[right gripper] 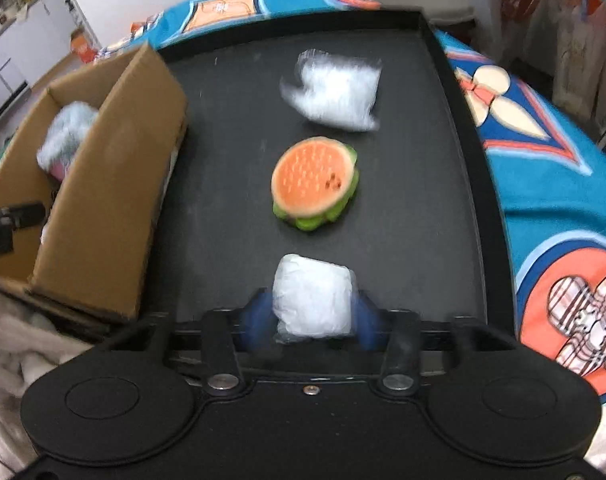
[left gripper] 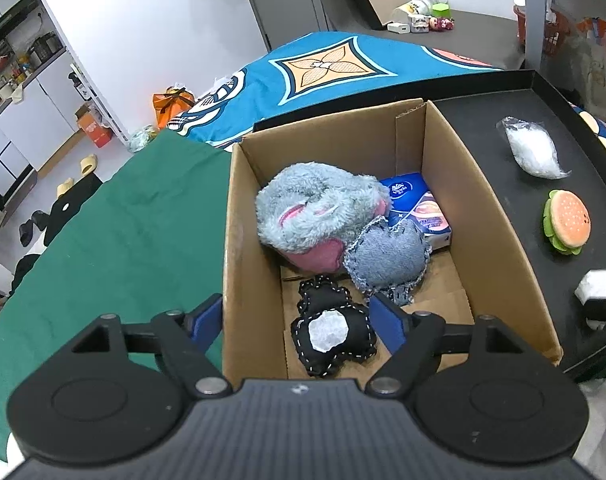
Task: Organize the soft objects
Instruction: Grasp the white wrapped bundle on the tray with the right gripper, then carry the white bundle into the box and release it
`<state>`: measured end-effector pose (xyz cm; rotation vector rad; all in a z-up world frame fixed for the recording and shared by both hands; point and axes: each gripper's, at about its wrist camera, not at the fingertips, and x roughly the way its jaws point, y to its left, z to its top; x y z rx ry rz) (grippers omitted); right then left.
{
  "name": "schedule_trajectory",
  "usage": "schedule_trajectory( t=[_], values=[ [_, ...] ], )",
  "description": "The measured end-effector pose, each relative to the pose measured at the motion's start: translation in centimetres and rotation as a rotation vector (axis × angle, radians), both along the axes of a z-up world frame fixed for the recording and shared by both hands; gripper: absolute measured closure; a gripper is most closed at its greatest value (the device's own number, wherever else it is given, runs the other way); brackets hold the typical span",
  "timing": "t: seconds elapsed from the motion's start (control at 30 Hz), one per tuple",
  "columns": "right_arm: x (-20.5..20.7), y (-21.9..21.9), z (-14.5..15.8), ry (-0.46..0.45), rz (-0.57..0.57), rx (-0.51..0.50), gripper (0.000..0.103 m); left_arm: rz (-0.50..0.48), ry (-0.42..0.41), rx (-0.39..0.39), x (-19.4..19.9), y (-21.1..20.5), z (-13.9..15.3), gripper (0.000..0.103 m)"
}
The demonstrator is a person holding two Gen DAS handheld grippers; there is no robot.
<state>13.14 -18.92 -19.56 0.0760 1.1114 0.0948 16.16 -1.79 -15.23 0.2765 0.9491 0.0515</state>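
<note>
A cardboard box (left gripper: 483, 216) holds a grey-and-pink plush (left gripper: 315, 212), a denim heart cushion (left gripper: 387, 256), a black stitched cushion (left gripper: 331, 332) and a blue tissue pack (left gripper: 419, 204). My left gripper (left gripper: 299, 320) is open and empty above the box's near end, over the black cushion. My right gripper (right gripper: 313, 316) is shut on a white wrapped packet (right gripper: 313, 296) over the black tray (right gripper: 423, 208). A burger plush (right gripper: 315, 182) and a clear bag of white stuffing (right gripper: 335, 92) lie on the tray beyond it. The burger (left gripper: 567, 222) and bag (left gripper: 533, 146) also show in the left wrist view.
The box (right gripper: 103, 200) stands at the tray's left edge. A green cloth (left gripper: 115, 232) covers the surface left of the box. A blue patterned blanket (right gripper: 551, 184) lies under and right of the tray. Small items (left gripper: 423, 16) sit on a far table.
</note>
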Motion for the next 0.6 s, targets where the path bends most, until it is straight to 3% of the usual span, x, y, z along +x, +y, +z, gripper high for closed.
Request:
schedule_trajectory(
  t=[0.4, 0.6],
  values=[
    [0.1, -0.3, 1.0, -0.037, 0.0, 0.0, 0.061, 0.007, 0.002, 0.012, 0.3, -0.3, -0.2, 0.024],
    [0.3, 0.0, 2.4, -0.097, 0.003, 0.006, 0.061, 0.002, -0.003, -0.002, 0.1, 0.0, 0.0, 0.023]
  ],
)
